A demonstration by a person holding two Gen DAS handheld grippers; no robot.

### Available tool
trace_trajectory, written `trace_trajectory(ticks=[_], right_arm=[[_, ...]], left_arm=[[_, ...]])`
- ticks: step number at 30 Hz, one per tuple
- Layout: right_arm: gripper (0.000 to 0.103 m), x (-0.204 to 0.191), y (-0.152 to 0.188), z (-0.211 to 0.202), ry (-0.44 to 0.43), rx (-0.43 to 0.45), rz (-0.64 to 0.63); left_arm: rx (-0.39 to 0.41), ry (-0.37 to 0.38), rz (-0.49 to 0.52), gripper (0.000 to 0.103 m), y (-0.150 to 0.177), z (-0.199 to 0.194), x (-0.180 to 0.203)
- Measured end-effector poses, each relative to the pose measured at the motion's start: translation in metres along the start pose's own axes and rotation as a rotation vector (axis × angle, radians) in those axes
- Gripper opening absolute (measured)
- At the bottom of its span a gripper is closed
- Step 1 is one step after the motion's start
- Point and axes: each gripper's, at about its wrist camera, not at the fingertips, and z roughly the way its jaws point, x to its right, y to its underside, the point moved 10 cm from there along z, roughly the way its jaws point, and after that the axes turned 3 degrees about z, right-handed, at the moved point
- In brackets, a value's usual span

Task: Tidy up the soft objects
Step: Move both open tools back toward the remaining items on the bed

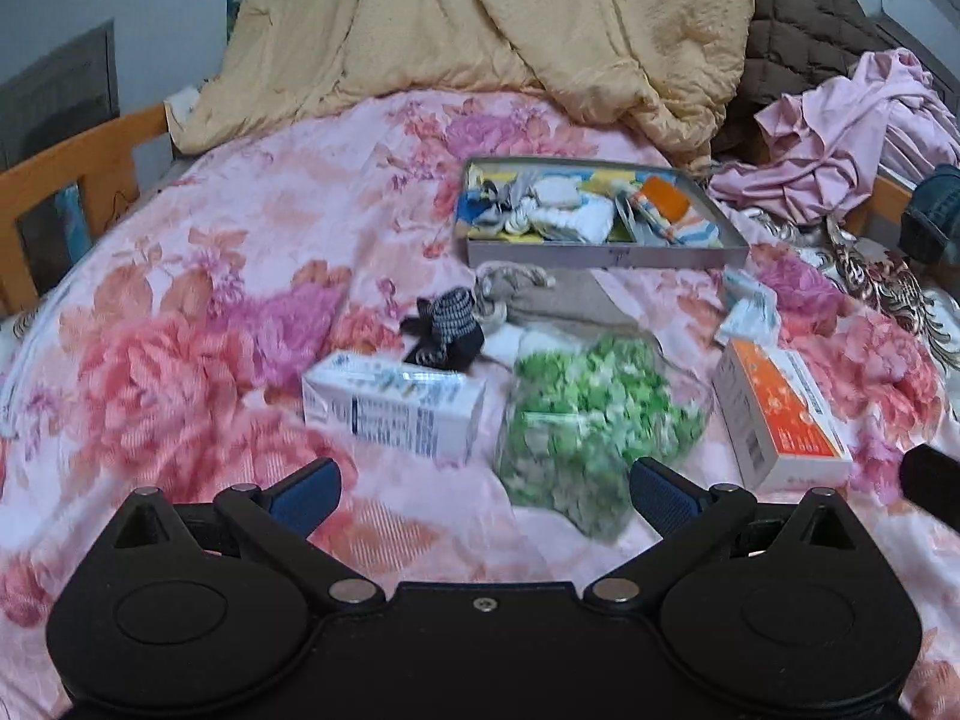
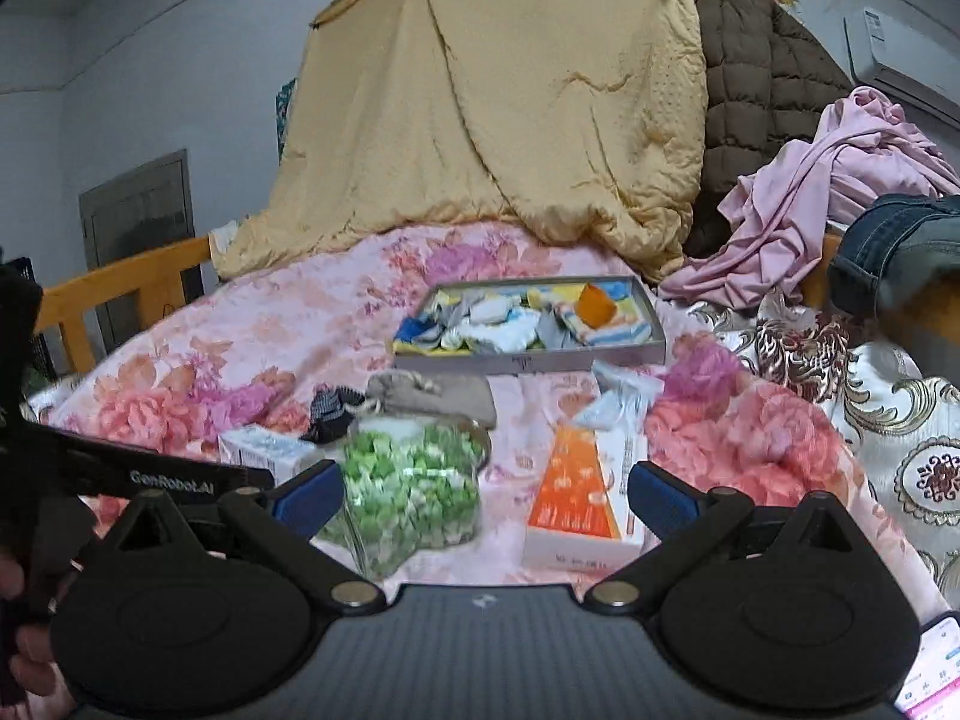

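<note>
Both grippers, left gripper (image 1: pixel 483 495) and right gripper (image 2: pixel 486 495), gape wide, empty; the black-and-white striped sock (image 1: pixel 447 330) mid-bed looks light, limp—pinch its bunched middle.

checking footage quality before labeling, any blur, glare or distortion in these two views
Left wrist view: motion smear on the white carton and bag of green pieces, the open left gripper crisp. Right wrist view: softer smear on the orange box, glare on the same bag; fisheye bends the wooden bed rail.
</note>
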Motion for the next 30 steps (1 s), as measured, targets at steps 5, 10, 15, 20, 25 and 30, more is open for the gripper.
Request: trace_trajectory(ticks=[5,10,15,20,25,30], right_arm=[[0.103,0.000,0.003,0.002,-0.022,-0.003,0.004],[0.103,-0.004,0.010,0.003,-0.036,-0.016,-0.021],[0.103,-0.006,0.013,0.004,-0.054,-0.030,-0.016],[0.103,-0.008,0.017,0.006,-0.061,-0.040,-0.029],[0.103,-0.009,0.018,0.007,-0.060,-0.037,-0.046],[0.103,-0.005,0.017,0.008,-0.058,-0.039,-0.030]], left_arm=[[0.007,-0.019,0.009,0.102,0.000,-0.006,0.000],[-0.008,-0.030,-0.002,0.102,0.002,-0.004,-0.002],[-0.014,-0.034,0.001,0.102,0.004,-0.003,-0.001],[-0.013,-0.042,0.001,0.102,0.005,-0.001,-0.002],[-0.016,-0.042,0.004,0.102,0.006,0.000,-0.003],[-0.009,-0.036,0.022,0.102,0.003,-0.001,0.001]])
